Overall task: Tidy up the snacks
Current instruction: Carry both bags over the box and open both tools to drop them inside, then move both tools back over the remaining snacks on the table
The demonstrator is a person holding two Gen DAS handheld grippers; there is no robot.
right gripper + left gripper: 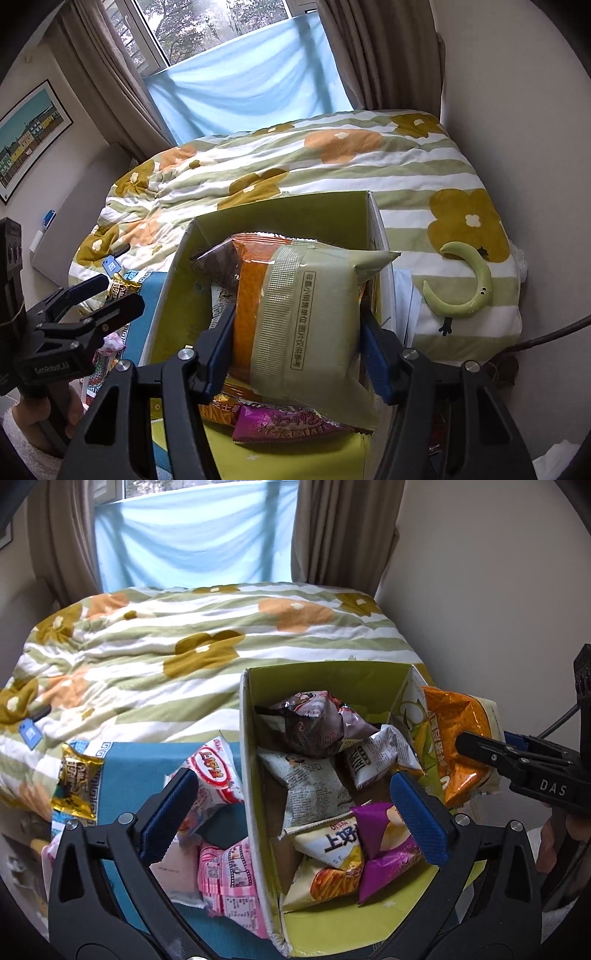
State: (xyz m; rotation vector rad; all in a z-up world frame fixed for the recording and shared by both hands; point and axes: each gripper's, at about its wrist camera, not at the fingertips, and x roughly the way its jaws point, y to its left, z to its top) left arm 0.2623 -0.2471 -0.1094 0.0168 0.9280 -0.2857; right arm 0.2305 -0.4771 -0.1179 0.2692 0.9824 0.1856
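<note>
Left wrist view: the left gripper (291, 808) hangs wide open and empty, one finger outside the box wall above the loose packets, the other inside over the purple packet (384, 853). The green cardboard box (332, 675) sits on a blue cloth (136, 764) at the foot of the bed (184, 635). Several crinkly foil and plastic packets already lie heaped inside. Outside it wait a red-and-white packet (214, 775), a pink packet (232, 878) and a gold packet (75, 786). At the right edge the right gripper (476, 749) pinches an orange bag (454, 738) beside the box's right wall.

Right wrist view: the right gripper (297, 332) is closed on the orange bag (291, 306), which shows a pale green back panel and a ribbed seam. The bag is puffy and slippery, so the squeeze probably wants to stay light. It hangs over the box (280, 210), above the packets.

To do this step well, I judge the bag should be lowered clear of the right wall, laid flat on the heap, and let go only once it rests. The left gripper (110, 295) stands by the loose packets, open.
</note>
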